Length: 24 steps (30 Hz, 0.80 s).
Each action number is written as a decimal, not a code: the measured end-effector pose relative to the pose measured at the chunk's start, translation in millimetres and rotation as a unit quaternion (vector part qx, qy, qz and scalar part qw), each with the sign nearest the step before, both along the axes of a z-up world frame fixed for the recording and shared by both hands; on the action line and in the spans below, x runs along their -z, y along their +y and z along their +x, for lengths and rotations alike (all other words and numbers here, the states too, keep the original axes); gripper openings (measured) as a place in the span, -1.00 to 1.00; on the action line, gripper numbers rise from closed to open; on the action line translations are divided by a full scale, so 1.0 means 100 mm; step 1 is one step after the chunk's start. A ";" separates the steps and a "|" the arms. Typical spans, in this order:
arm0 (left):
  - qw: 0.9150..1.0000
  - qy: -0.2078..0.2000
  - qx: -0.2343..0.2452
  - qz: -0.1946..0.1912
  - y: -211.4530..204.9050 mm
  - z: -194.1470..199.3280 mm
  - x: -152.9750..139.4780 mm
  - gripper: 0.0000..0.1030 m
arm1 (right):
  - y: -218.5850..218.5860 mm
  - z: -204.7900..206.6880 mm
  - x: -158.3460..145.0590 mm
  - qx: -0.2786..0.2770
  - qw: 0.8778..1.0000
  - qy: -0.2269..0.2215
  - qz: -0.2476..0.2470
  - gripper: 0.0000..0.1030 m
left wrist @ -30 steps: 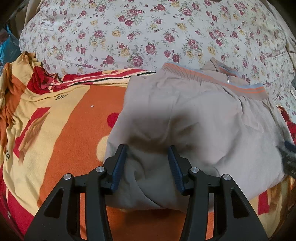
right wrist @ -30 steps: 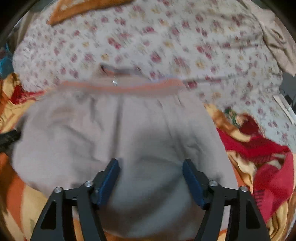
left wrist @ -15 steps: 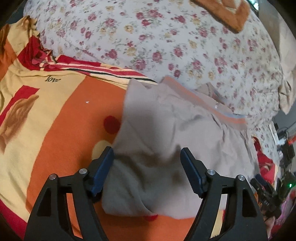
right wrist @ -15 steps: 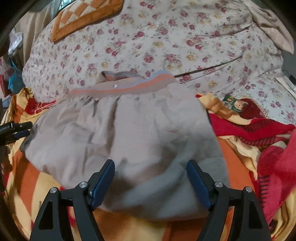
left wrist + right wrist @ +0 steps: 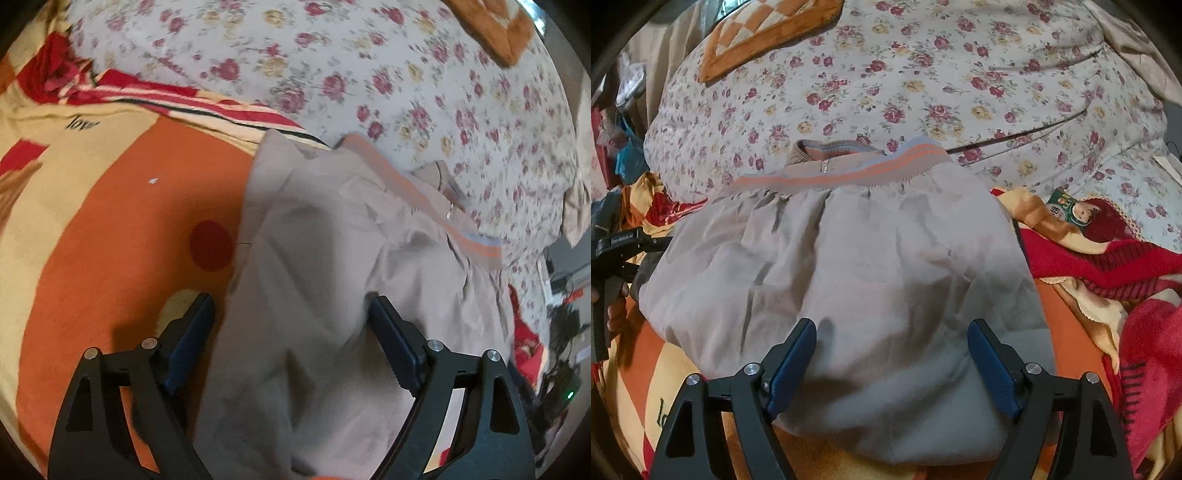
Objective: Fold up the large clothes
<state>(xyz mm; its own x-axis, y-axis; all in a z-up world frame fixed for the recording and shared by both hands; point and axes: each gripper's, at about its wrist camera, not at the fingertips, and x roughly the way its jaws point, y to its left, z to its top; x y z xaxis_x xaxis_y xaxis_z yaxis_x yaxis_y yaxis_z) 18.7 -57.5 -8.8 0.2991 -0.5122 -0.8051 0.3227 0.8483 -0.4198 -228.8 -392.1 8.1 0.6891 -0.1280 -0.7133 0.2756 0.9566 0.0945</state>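
A beige jacket point(image 5: 857, 280) with an orange-and-grey ribbed hem point(image 5: 849, 173) lies folded on the orange, yellow and red blanket point(image 5: 110, 236). In the left wrist view the jacket point(image 5: 332, 295) runs from the centre to the right. My left gripper point(image 5: 291, 314) hovers over the jacket's left edge, its jaws still opening, wide apart and pressing on nothing. My right gripper point(image 5: 892, 343) hovers over the jacket's near right part, jaws also opening, with only flat cloth beneath. The left gripper point(image 5: 631, 243) and a hand show at the left edge of the right wrist view.
A floral quilt point(image 5: 923, 92) bulges behind the jacket, with an orange checked cushion point(image 5: 764, 33) on top. A crumpled red blanket fold point(image 5: 1126, 266) lies to the right. Cables and dark gear point(image 5: 561, 332) sit off the bed's right side.
Both grippers' jaws have spread wider. The left gripper let go of the jacket's near fold, rolled and shifted toward its left edge. The right gripper drew back slightly from the cloth.
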 end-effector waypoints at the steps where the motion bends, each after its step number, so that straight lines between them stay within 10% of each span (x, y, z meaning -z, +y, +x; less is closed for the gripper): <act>1: 1.000 -0.004 0.005 0.003 -0.03 -0.01 0.00 0.67 | -0.01 0.01 0.00 0.002 1.000 -0.001 0.002 0.59; 24: 1.000 -0.008 0.003 0.003 -0.03 -0.01 0.02 0.66 | -0.11 -0.01 -0.04 0.043 0.999 -0.023 0.004 0.59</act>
<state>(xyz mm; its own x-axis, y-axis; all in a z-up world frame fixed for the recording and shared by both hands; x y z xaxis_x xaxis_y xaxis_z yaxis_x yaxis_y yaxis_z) 17.5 -60.8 -10.9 0.3087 -0.5091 -0.8035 0.3352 0.8488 -0.4090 -229.8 -402.9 12.1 0.7073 -0.1822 -0.6830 0.3522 0.9286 0.1170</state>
